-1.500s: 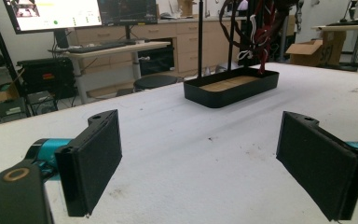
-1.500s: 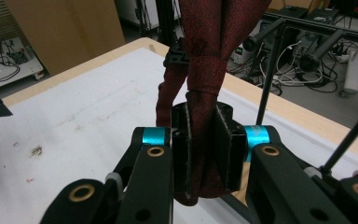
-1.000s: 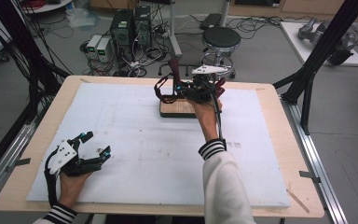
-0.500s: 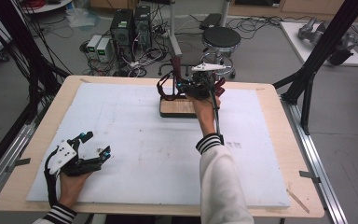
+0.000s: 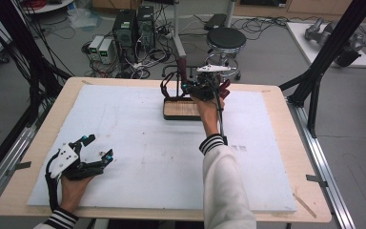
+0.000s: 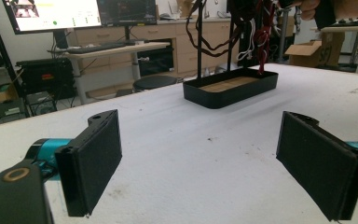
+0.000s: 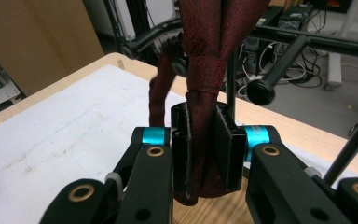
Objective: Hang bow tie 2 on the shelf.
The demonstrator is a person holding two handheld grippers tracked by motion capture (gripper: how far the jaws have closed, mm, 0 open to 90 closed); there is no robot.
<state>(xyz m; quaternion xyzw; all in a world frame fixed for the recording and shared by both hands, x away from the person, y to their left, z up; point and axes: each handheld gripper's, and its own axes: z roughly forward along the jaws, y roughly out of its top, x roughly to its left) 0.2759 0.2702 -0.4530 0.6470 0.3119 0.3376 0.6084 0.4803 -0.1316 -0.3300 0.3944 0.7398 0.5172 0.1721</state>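
A black tray with a wooden floor (image 5: pixel 177 114) stands at the far middle of the table, and a thin black rack pole (image 5: pixel 178 81) rises from it. Dark red cloth straps (image 5: pixel 164 88) hang from the rack. My right gripper (image 5: pixel 190 88) is over the tray, shut on one dark red strap (image 7: pixel 209 46) that rises from between its pads (image 7: pixel 227 149). My left gripper (image 5: pixel 99 147) rests at the near left, jaws wide open with nothing between them (image 6: pixel 200 163). Its view shows the tray (image 6: pixel 228 95) and hanging straps (image 6: pixel 262 37) farther off.
A white foam sheet (image 5: pixel 138 157) covers the wooden table (image 5: pixel 286 102). Black frame posts stand at the left (image 5: pixel 26 52) and right (image 5: pixel 324 62) edges. A stool (image 5: pixel 225 40) and computer boxes (image 5: pixel 133 28) are on the floor beyond the far edge.
My right hand has reached a little farther over the tray and sunk slightly, still holding the strap. The left hand has not moved.
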